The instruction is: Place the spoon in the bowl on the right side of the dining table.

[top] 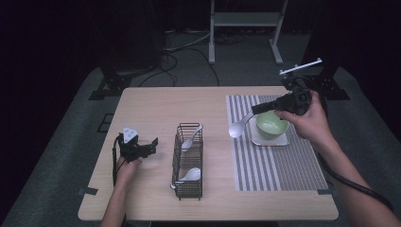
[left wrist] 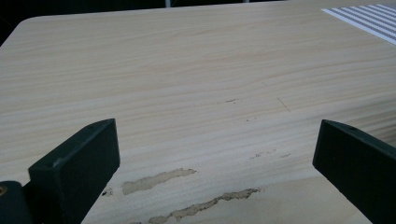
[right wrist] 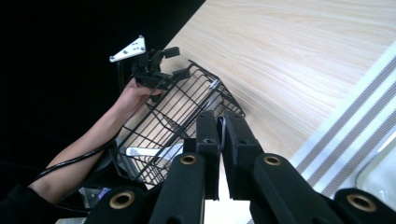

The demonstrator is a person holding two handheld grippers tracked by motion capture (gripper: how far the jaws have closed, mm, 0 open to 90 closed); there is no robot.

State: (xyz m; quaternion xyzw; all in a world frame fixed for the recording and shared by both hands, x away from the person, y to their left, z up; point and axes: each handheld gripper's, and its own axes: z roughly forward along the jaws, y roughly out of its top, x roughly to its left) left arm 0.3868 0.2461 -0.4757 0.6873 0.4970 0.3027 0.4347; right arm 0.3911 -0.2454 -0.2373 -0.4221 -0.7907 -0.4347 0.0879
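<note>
Right claw clamps a white spoon beside the bowl; left claw gapes.

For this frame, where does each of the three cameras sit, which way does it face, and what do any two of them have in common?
High view: above the person's side, looking forward and down on the table; both forearms, left gripper, right gripper holding a white spoon.
Left gripper view: low over the wood, between its open jaws; striped mat far off.
Right gripper view: along its shut jaws toward the wire basket and the other hand.
Shared: high and right gripper views both show basket and left gripper.
</note>
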